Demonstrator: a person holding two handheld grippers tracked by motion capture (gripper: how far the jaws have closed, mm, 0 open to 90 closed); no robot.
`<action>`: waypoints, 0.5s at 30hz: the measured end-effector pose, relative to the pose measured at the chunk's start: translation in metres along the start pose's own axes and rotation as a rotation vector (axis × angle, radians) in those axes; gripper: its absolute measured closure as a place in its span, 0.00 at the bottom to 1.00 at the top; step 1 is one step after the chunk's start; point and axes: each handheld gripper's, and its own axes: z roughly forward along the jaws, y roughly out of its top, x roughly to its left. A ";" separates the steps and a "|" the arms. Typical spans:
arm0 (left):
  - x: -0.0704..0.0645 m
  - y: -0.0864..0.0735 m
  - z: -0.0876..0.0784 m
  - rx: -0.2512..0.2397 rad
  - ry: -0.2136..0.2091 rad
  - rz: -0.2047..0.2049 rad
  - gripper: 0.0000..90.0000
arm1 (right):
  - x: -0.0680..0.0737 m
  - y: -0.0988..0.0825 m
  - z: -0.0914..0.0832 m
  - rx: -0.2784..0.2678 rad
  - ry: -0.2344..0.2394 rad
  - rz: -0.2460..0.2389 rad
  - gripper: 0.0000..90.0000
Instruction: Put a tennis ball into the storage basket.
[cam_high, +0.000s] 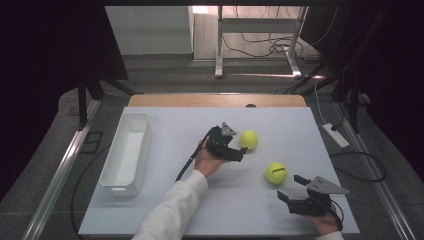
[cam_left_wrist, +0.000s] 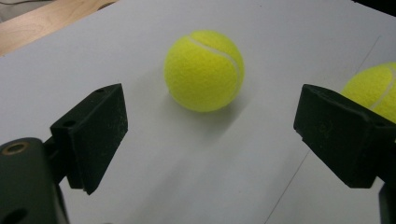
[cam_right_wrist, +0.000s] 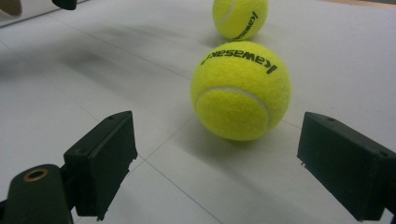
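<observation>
Nearest, the right claw (cam_high: 291, 187) rests low at the counter's (cam_high: 165, 210) near right, jaws apart and empty, aimed at the near tennis ball (cam_high: 276, 173) just beyond it. Farther in, the left claw (cam_high: 242, 150) hangs with jaws apart just beside the far tennis ball (cam_high: 249, 139), not yet around it. A glancing jaw would likely send either ball rolling. Well apart on the left, a white bin (cam_high: 126, 152) stands with nothing between.
</observation>
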 end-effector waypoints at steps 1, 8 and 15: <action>0.000 0.000 0.000 -0.001 -0.001 -0.004 0.12 | 0.000 0.000 0.000 0.000 0.000 0.000 0.13; 0.003 0.002 0.003 0.007 0.006 -0.014 0.12 | -0.001 0.000 -0.001 -0.006 -0.006 0.000 0.13; 0.004 0.007 0.009 0.005 0.002 -0.005 0.12 | 0.000 0.000 0.000 -0.001 0.000 0.000 0.13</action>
